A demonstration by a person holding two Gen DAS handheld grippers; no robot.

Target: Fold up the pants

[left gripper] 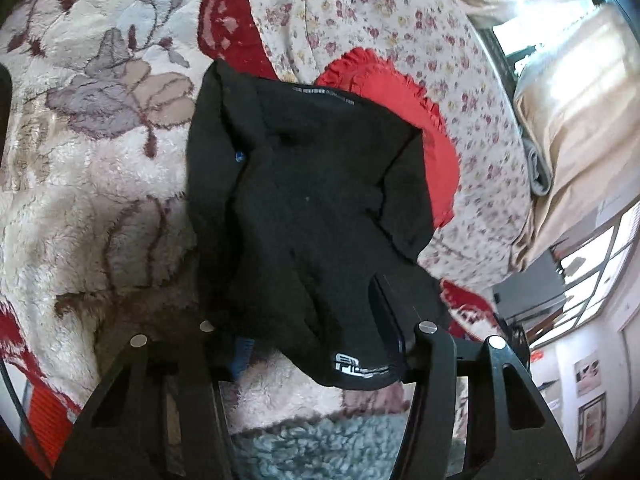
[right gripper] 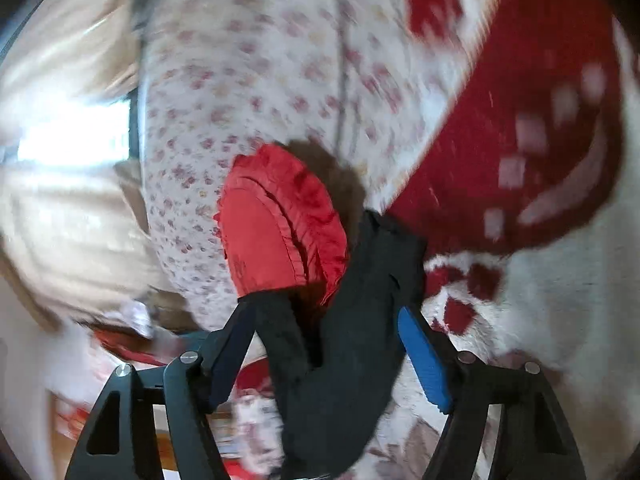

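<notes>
Black pants (left gripper: 304, 216) drape between my left tool (left gripper: 312, 344) fingers, apparently gripped. Right tool (right gripper: 328, 344) stands wide around them; grip unclear. Bed (left gripper: 100, 184) lies beneath.

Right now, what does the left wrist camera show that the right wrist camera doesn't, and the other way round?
Only the left wrist view shows a white logo on the black pants' edge, a grey-blue fluffy rug, windows and framed pictures on a wall. Only the right wrist view shows a bright blue finger pad on the right hand-held gripper, clear of the cloth. Both show the black pants between the fingers, the red frilled cushion and the flowered bedding.
</notes>
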